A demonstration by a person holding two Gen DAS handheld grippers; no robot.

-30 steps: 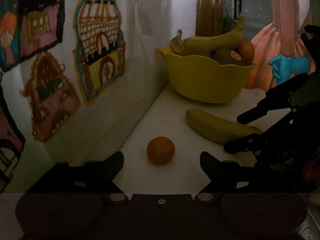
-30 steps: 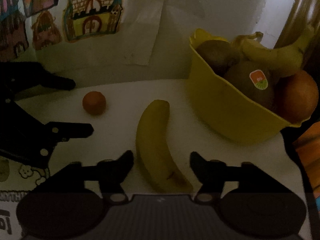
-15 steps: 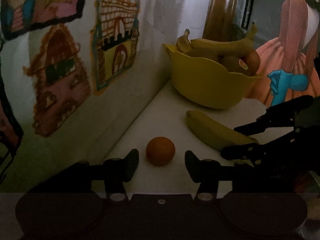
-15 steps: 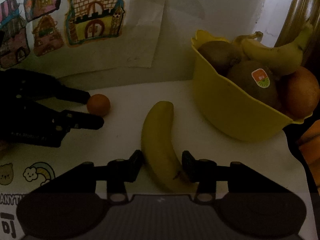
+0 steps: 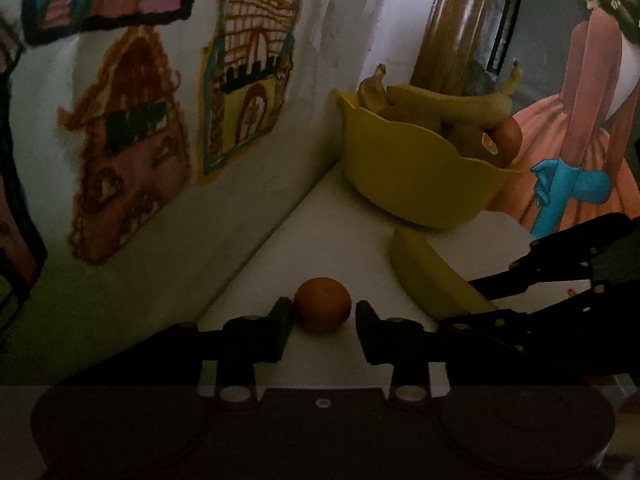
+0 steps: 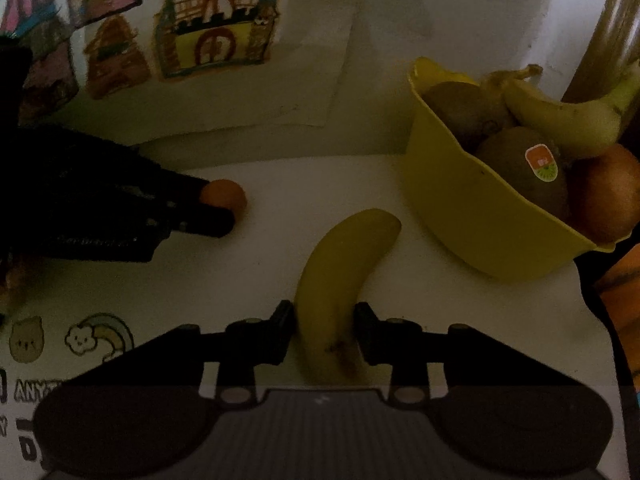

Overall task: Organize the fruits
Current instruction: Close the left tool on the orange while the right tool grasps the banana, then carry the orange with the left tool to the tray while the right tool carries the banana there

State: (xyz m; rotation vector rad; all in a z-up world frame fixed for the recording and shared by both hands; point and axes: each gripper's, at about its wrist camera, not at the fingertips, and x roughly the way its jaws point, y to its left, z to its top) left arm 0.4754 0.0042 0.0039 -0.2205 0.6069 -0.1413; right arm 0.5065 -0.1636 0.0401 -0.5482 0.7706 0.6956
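The left gripper (image 5: 322,316) lies low, its fingers close around the orange (image 5: 322,305), barely touching. The right gripper (image 6: 325,330) lies low, pinching the banana (image 6: 340,280) on the white surface (image 6: 304,200).

- Yellow bowl (image 6: 480,216): smooth, matt plastic.
- Banana (image 6: 340,272): smooth, dull skin.
- Drawings (image 6: 216,20), at twelve o'clock: matt paper.
- Column (image 5: 456,24): glossy wood.

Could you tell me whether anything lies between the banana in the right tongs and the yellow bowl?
Nothing visible does. Bare white table runs from the banana to the bowl; the orange sits off to the left, between the left tongs.
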